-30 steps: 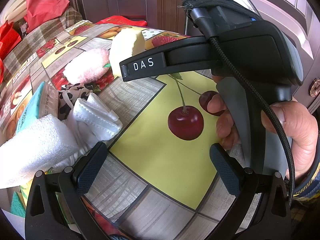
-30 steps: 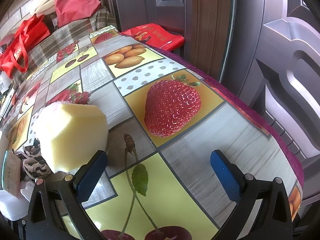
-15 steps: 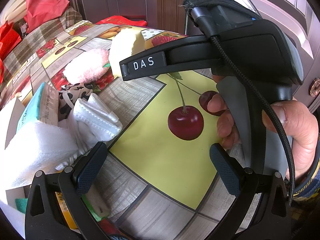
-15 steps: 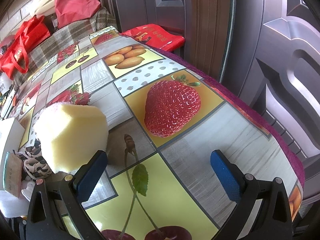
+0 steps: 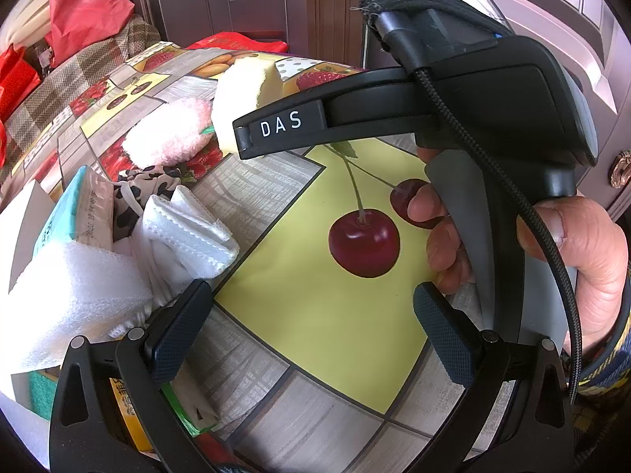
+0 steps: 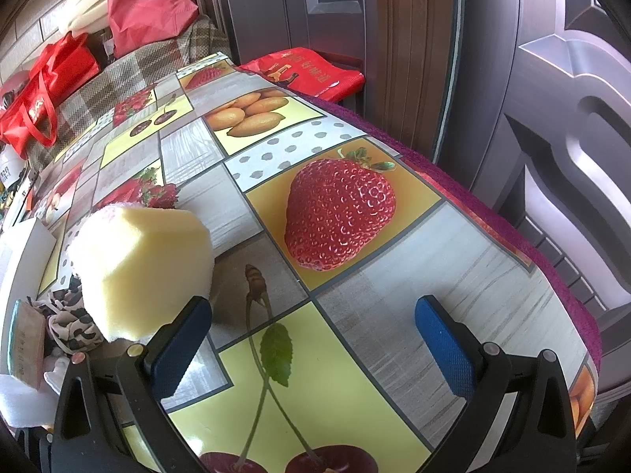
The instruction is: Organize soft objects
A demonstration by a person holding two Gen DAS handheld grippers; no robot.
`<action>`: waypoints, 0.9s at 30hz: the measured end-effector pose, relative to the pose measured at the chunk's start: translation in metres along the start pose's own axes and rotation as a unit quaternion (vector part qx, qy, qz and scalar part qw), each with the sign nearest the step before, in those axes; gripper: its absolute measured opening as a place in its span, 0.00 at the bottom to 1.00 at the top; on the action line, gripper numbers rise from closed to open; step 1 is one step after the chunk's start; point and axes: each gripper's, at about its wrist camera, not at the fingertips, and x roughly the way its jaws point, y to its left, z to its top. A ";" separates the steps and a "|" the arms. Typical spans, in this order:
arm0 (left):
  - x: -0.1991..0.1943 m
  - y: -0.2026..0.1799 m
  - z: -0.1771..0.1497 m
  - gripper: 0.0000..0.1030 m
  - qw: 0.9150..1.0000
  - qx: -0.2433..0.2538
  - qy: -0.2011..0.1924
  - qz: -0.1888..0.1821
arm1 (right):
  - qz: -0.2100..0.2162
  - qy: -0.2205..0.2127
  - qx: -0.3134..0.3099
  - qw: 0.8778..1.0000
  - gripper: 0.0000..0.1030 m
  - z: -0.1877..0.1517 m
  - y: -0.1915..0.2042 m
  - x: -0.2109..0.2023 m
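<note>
Your left gripper [image 5: 311, 331] is spread wide and empty over the desk [image 5: 315, 315], folded white cloths [image 5: 185, 236] just beside its left finger. Your right gripper [image 6: 311, 343] (also agape, empty) has the yellow sponge [image 6: 146, 268] beside its left finger; the pink fluffy cloth [image 5: 165, 134] lies farther back.

A fruit-print tablecloth [image 6: 394, 260] covers the table, with red bags [image 6: 47, 79] and a dark door [image 6: 572, 98] behind.
</note>
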 end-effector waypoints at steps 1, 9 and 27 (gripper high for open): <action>0.000 0.000 0.000 0.99 1.000 0.000 0.000 0.000 | 0.000 0.000 0.000 1.000 1.00 0.000 0.000 0.000; 0.000 0.000 0.000 0.99 1.000 0.000 0.000 0.000 | -0.001 0.000 0.000 1.000 1.00 0.000 0.000 0.001; 0.000 -0.003 -0.002 0.99 1.000 -0.001 0.000 0.002 | 0.001 -0.001 0.002 1.000 1.00 0.000 0.000 -0.001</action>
